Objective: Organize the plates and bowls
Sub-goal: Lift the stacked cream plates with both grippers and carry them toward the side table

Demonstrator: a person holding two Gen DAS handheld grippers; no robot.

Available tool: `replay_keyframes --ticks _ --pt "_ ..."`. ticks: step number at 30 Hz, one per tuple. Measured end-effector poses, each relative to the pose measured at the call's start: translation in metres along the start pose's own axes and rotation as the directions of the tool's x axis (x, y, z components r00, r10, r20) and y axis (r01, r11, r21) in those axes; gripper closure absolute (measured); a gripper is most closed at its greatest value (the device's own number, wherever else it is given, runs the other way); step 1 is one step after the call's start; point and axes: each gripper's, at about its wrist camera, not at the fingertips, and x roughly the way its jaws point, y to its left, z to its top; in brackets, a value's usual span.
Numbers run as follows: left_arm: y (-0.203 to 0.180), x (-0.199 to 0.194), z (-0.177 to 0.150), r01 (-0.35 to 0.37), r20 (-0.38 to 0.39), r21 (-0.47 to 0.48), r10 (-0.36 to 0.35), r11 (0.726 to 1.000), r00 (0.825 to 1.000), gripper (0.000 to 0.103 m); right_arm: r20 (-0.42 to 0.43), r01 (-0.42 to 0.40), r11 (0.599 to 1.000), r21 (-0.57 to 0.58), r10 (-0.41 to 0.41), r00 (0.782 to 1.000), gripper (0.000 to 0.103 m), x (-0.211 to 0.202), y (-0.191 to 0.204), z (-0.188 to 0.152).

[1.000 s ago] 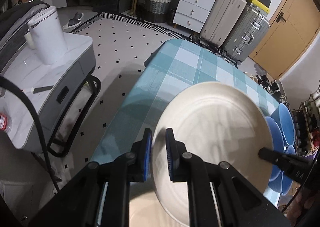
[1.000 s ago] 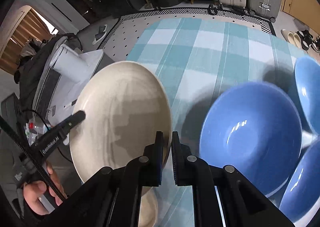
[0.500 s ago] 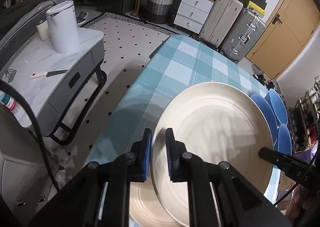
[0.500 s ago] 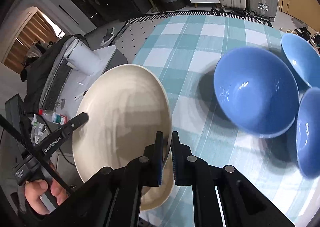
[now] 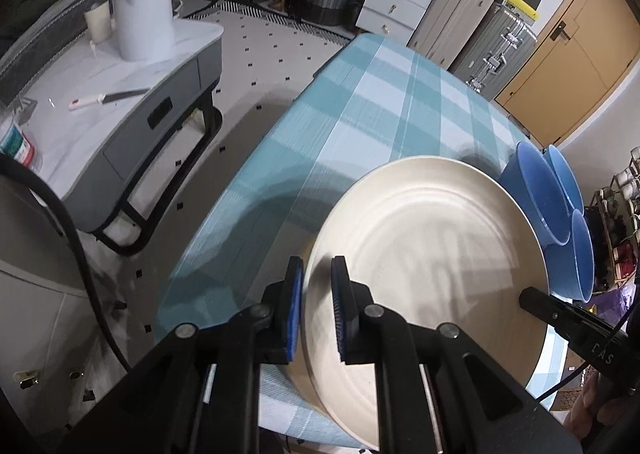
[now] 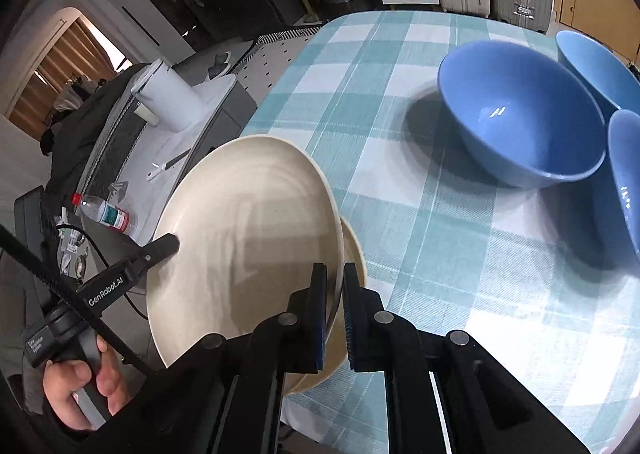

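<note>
Cream plate pinched rim-to-rim by both grippers, three blue bowls just beyond.

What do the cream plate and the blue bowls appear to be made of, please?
Cream plate: probably glazed stoneware, satin finish, with soft sheen and faint concentric rings. Blue bowls: likely glossy glazed ceramic, given sharp highlights, though melamine cannot be ruled out.

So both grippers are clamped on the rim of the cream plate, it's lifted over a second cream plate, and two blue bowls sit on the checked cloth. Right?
One detail is off: the right wrist view shows three blue bowls, not two. The rest stands: the left gripper and right gripper both clamp the cream plate, lifted over the second cream plate on the checked cloth.
</note>
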Motion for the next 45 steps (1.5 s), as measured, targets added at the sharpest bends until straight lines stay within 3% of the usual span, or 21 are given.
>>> replay_keyframes --ticks 9,23,29,38,45 --pt "0.010 0.011 -0.014 -0.043 0.018 0.011 0.042 0.999 0.999 0.091 0.015 -0.002 1.000 -0.011 0.002 1.000 0.095 0.025 0.004 -0.020" --pt "0.013 0.020 -0.021 -0.027 0.044 0.030 0.026 0.999 0.999 0.090 0.050 0.009 1.000 -0.029 -0.008 0.999 0.095 0.035 -0.002 -0.036" --pt "0.020 0.030 -0.022 -0.008 0.026 -0.002 0.008 1.000 1.000 0.090 0.049 0.062 0.996 -0.071 -0.058 0.997 0.094 0.042 0.004 -0.044" --pt "0.016 0.033 -0.023 -0.015 0.037 0.027 0.014 1.000 0.999 0.090 0.064 0.108 0.988 -0.111 -0.102 0.993 0.094 0.043 0.009 -0.046" --pt "0.019 0.036 -0.025 0.003 0.033 0.026 -0.004 1.000 0.999 0.090 0.092 0.215 0.959 -0.183 -0.201 0.975 0.092 0.039 0.025 -0.049"
